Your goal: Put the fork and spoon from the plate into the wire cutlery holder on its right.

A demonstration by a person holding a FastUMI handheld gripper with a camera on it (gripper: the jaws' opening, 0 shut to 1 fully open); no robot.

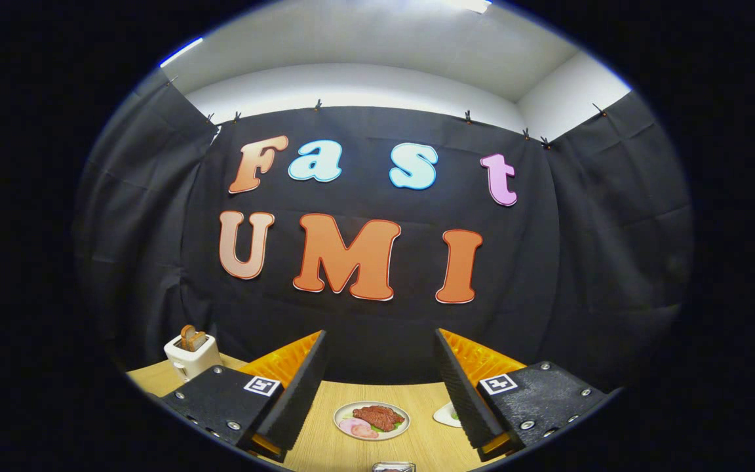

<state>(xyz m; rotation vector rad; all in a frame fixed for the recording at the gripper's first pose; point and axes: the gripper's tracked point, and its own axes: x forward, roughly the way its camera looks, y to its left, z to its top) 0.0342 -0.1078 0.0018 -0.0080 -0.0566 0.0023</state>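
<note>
- Plate [346,412] lies on the table, in the gap between the two fingers and low down under their line. It is round and pale-rimmed.
- On it sit a dark brown piece of meat [378,417], some pink slices [358,428] and a bit of green. I cannot tell whether any cutlery lies among the food.
- The gripper [379,333] is spread wide, with its jaws far apart and nothing between them. Neither of the fingers [299,393] touches anything, and they are raised above the table, aimed at the booth's wall more than at the tabletop.
- Nearer than the plate, at the closest visible bit of the table, the top of a small shiny thing [393,467] shows. It is cut off, and I cannot tell what it is.
- Just beside the right finger, a second plate [447,414] in white is partly hidden behind that finger, with a trace of green on it.
- The table [325,446] is light wood with a fine grain.
- Beyond the left finger, near the table's far corner, stands a cream toaster [191,359] with brown toast [189,337] sticking up from its slots.
- Behind the table hangs the black cloth [600,262], clipped along its top edge.
- Above the cloth show a white wall [351,85] and ceiling.
</note>
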